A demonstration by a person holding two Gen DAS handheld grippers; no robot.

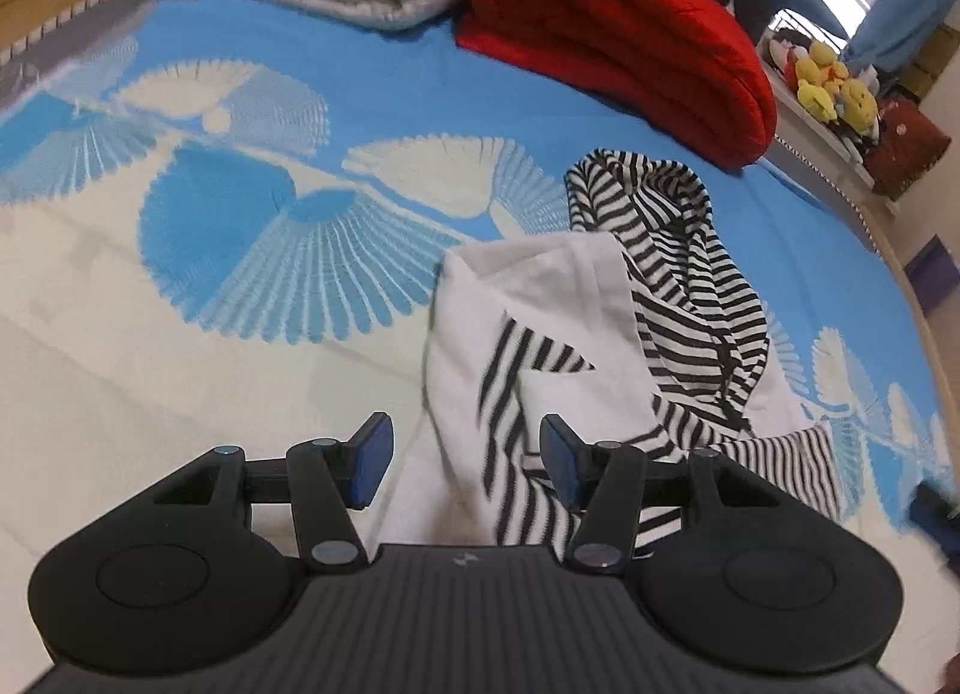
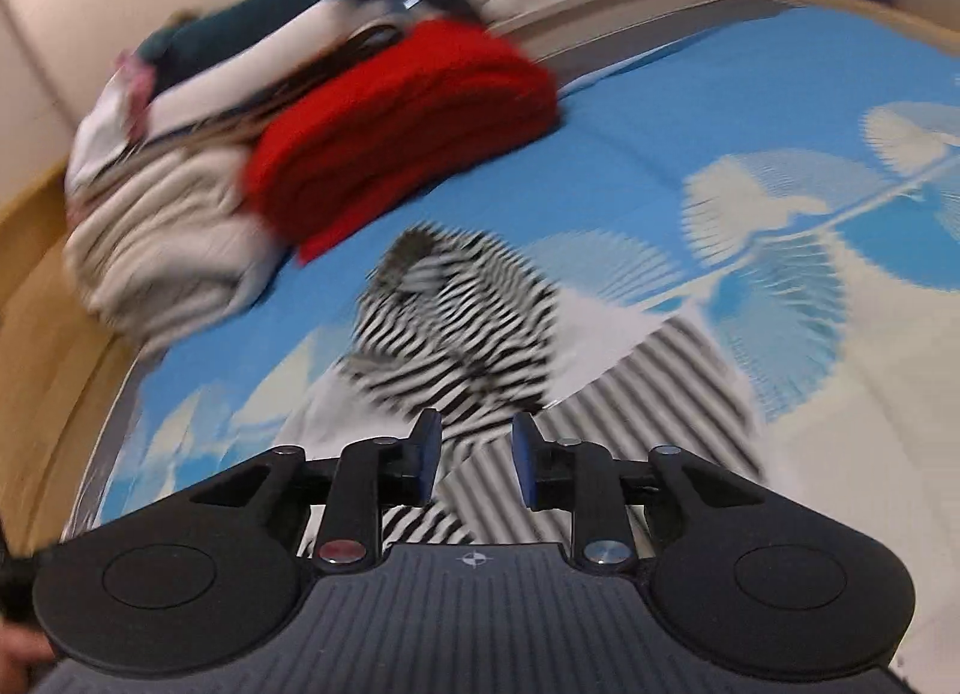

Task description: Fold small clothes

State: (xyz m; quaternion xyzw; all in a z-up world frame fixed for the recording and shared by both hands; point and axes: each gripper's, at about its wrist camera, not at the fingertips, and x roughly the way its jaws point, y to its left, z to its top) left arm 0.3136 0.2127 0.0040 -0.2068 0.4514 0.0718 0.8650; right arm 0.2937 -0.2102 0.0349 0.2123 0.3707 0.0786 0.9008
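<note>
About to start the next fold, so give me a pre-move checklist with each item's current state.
1. left gripper fingers apart, nothing between them: ok.
2. right gripper fingers apart, not pinching cloth: ok.
3. striped garment lying flat: not ok, it is bunched and partly turned over.
4. Bedspread bare beside the garment for folding: ok.
5. red blanket apart from the garment: ok.
6. Garment's far hem and sleeves located: cannot tell, right view is blurred.

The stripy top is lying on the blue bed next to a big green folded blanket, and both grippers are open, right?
Not quite: the blanket beside the stripy top is red, not green, as the left wrist view shows. The rest holds: left gripper and right gripper are open.
</note>
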